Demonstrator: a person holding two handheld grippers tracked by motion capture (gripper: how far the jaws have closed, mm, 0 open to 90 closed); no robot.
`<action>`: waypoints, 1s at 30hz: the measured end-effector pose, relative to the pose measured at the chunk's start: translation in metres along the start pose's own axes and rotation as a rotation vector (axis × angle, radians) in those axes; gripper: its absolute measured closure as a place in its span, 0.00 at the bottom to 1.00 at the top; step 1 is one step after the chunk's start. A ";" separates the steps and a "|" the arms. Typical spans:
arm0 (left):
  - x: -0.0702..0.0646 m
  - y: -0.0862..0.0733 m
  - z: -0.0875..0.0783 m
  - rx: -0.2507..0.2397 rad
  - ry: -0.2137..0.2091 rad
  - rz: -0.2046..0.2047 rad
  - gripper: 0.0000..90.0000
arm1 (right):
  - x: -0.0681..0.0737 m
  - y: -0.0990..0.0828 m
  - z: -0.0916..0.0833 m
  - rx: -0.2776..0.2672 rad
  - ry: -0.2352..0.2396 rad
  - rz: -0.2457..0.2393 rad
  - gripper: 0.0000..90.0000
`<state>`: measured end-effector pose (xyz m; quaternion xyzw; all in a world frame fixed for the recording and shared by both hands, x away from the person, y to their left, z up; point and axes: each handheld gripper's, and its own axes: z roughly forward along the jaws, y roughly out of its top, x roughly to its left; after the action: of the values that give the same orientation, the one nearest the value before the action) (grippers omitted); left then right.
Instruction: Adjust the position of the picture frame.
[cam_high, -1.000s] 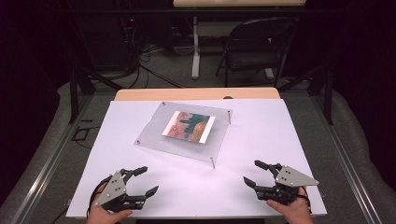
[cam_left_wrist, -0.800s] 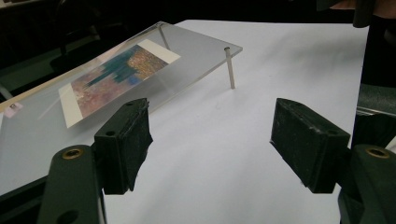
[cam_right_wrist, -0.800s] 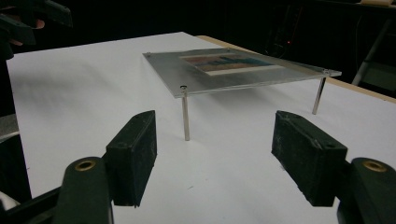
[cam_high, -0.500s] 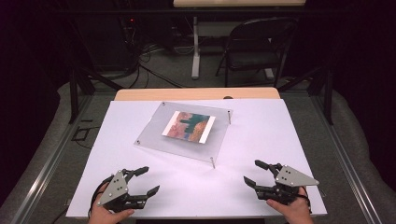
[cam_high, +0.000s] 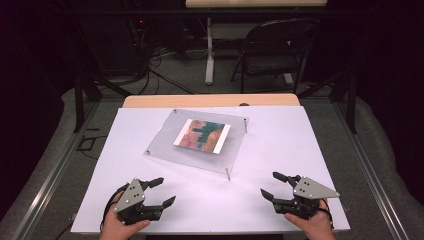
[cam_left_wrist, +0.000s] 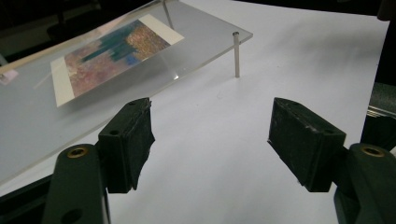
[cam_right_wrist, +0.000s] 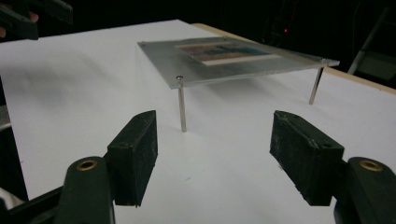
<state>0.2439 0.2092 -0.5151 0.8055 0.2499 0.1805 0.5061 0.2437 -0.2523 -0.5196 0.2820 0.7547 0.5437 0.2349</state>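
A clear acrylic plate (cam_high: 165, 145) stands on thin metal posts (cam_high: 228, 173) on the white table (cam_high: 310, 145), with a colourful picture (cam_high: 202, 135) lying on it. My left gripper (cam_high: 166, 190) rests near the table's front left, open, its jaws just closing a little with nothing between them. In the left gripper view its jaws (cam_left_wrist: 210, 140) point toward the plate (cam_left_wrist: 28, 121) and one post (cam_left_wrist: 236, 53). My right gripper (cam_high: 269, 184) sits open at the front right, empty. In the right gripper view its jaws (cam_right_wrist: 212, 140) face the nearest post (cam_right_wrist: 181, 105) and the plate (cam_right_wrist: 163, 58).
Bare white table surface lies between the two grippers and in front of the plate. A folding chair (cam_high: 275, 50) and cables (cam_high: 165, 60) sit on the floor beyond the table's far wooden edge (cam_high: 210, 101). Metal rails (cam_high: 45, 185) run along both sides.
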 end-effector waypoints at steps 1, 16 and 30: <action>0.000 0.002 0.001 0.020 -0.003 -0.007 0.35 | 0.000 0.001 0.000 0.013 0.000 -0.001 0.36; 0.001 0.022 0.037 0.145 -0.002 -0.162 0.39 | -0.008 0.002 0.001 0.167 -0.062 0.119 0.43; 0.006 0.029 0.071 0.248 0.042 -0.282 0.50 | -0.009 0.002 0.000 0.203 -0.086 0.128 0.46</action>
<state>0.2934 0.1507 -0.5190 0.8146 0.3913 0.0925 0.4180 0.2505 -0.2580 -0.5176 0.3749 0.7757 0.4657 0.2022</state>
